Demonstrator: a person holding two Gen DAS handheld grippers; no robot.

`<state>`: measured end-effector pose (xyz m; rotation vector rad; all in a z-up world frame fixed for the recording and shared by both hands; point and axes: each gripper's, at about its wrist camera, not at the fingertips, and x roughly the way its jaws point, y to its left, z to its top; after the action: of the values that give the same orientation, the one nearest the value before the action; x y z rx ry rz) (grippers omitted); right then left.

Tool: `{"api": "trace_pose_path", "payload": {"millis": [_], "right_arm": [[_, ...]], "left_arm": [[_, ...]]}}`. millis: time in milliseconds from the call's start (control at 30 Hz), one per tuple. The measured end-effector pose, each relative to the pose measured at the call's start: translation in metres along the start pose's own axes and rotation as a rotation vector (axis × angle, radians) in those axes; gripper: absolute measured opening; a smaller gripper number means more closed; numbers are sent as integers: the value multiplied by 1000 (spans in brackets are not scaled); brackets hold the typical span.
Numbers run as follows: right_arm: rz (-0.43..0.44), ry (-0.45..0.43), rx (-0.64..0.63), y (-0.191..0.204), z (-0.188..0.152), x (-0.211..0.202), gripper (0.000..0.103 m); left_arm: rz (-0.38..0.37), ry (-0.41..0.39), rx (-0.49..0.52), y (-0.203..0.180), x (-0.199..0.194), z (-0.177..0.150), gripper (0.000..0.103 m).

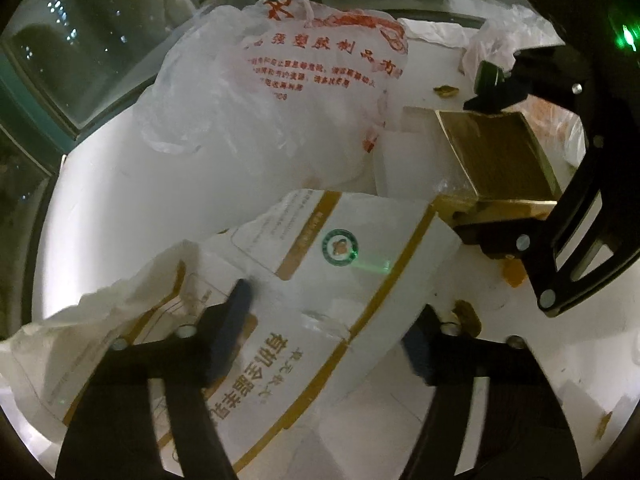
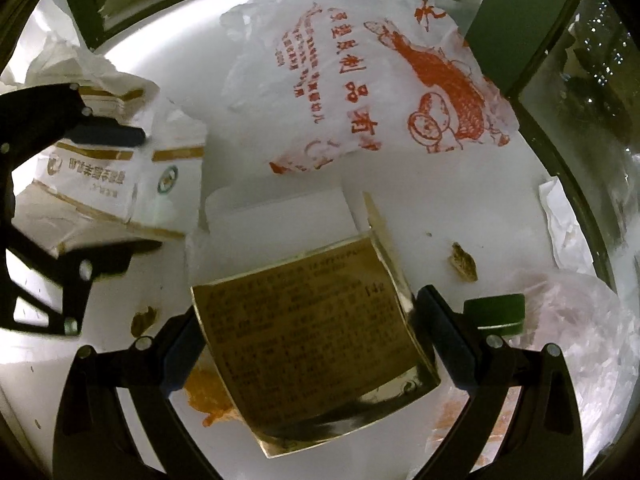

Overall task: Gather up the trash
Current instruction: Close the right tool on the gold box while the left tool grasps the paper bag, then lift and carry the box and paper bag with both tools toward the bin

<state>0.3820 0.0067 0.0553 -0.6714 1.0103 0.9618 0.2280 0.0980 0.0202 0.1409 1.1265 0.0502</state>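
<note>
A crumpled white package point(image 1: 320, 264) with gold trim and printed text lies on the round white table point(image 1: 120, 200). My left gripper point(image 1: 332, 300) straddles it, both pads against it; in the right wrist view this gripper point(image 2: 150, 190) reaches in from the left around the same package point(image 2: 120, 184). A gold foil package point(image 2: 312, 328) with small print sits between the pads of my right gripper point(image 2: 312, 302), which press on its two sides. The left wrist view shows that gold package point(image 1: 496, 160) held at the right by the right gripper point(image 1: 468, 168).
A large white plastic bag point(image 2: 360, 80) with red print fills the far middle. A flat white sheet point(image 2: 280, 216) lies behind the gold package. A green cap point(image 2: 496, 312), a brown scrap point(image 2: 464, 262), an orange smear point(image 2: 204, 396) and crumpled tissue point(image 1: 492, 44) lie around.
</note>
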Motion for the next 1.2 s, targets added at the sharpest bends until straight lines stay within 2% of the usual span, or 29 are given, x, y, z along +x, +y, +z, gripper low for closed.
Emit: {"api": "trace_pose_path", "payload": {"millis": [33,67,100,133,200,333,633,800,1100,1200], "right_arm": [[-3,-3,-1,2,-1,-1,95],[-2,-6,-3,5,0,-2,95],[2,-17,-5,8,-2,-4,90],[7,-20,-2,7,-4,-7,89],[8,-20,2,8,-7,-9,89],[21,-53,47,5,-11,-16,87],[89,-112,166,-4,-31,-42,87],[105,-122,206,-1,-44,-56,87],[126,-138,305,33,-72,-99,87],[119,-138,318,48,-67,-105,87]], "left_arm": [[-16,-5,-1,0,-1,0,49],[-27,-8,0,1,-2,1,45],[-34,-12,1,0,-4,1,37],[-47,-19,3,-2,-6,0,29],[-41,-24,6,-4,-7,-1,28],[-53,-51,-8,-5,-14,2,17],[-95,-101,-21,-2,-33,4,10],[-128,-103,-13,-6,-46,4,7],[-187,-106,6,-15,-88,-15,6],[-203,-111,10,-21,-103,-20,6]]}}
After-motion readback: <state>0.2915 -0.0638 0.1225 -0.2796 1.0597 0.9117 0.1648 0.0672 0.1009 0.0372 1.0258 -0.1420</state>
